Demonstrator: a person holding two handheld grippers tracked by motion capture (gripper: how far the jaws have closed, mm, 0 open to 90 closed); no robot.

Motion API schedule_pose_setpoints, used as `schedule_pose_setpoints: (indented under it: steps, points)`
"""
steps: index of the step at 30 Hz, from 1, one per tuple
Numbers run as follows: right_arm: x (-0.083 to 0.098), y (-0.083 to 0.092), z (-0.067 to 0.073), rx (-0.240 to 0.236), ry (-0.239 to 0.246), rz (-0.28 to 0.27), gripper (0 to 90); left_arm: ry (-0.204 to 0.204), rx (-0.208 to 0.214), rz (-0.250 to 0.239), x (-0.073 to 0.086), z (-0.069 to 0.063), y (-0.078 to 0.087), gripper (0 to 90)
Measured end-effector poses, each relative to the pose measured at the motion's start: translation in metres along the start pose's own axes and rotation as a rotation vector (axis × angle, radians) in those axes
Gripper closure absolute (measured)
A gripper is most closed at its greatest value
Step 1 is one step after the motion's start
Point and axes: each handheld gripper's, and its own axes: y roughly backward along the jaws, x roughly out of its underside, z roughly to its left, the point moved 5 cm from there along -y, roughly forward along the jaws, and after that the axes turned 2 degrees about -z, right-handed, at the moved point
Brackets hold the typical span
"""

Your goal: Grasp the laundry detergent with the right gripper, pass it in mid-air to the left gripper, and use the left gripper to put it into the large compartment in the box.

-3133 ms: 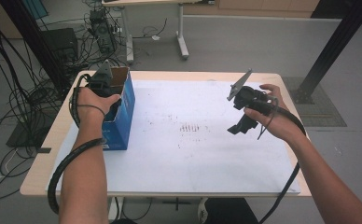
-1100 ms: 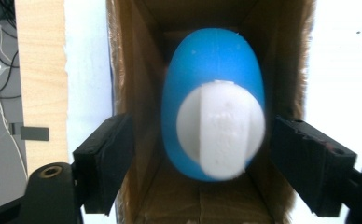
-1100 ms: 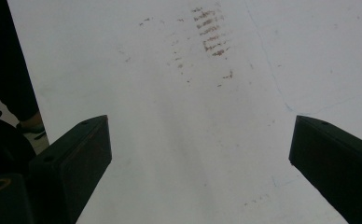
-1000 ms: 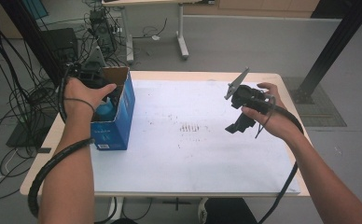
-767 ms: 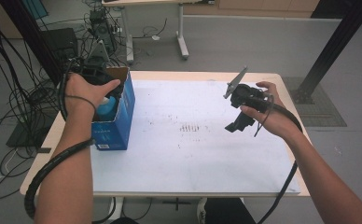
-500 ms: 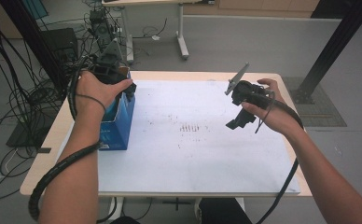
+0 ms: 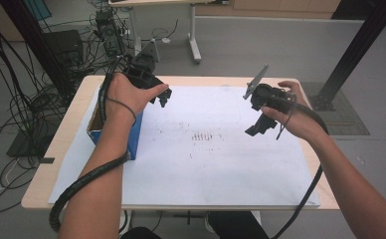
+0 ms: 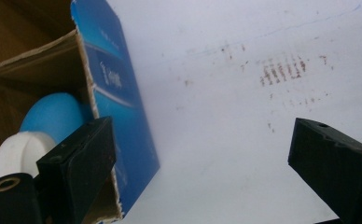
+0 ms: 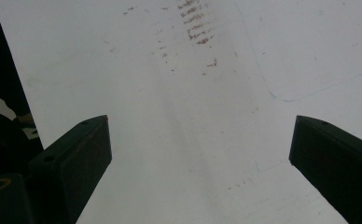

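The left gripper (image 7: 162, 97) hung over the desk's far left part with its jaws spread wide and nothing between them; they had just been opening, and in the left gripper view only bare white sheet (image 8: 244, 140) lay in the gap. Just beside its left jaw stood the open blue carton (image 8: 116, 116), and inside it sat a blue bottle (image 8: 53, 114) with a white cap (image 8: 18, 149), lying low against the brown inner wall. So the drop looked done and the step in hand was the retreat: it would go best lifted straight clear of the carton's torn rim, so that a jaw did not catch the flap and tip the carton, which stood near the desk's left edge (image 7: 64, 144). The right gripper (image 7: 260, 124) hovered over the right half of the sheet, its jaws wide apart too and holding nothing, well apart from the carton. Against the picture a second earlier, the left hand (image 7: 126, 94) was no longer down over the carton's mouth but had swung out toward the desk's middle and a little higher; the carton kept its place, and the right hand had hardly shifted.
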Motion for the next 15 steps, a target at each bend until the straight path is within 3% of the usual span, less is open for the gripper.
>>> schedule_pose_setpoints:
  steps: [5, 15]
  points:
    - [-0.001, -0.001, 0.0, 0.004, -0.004, 0.009, 5.6, -0.029, 0.013, 0.008, -0.001, -0.008, -0.004, 8.6]
    - [-0.002, 0.0, 0.003, 0.006, -0.003, 0.019, 5.6, -0.042, 0.03, -0.008, -0.004, -0.016, -0.007, 8.7]
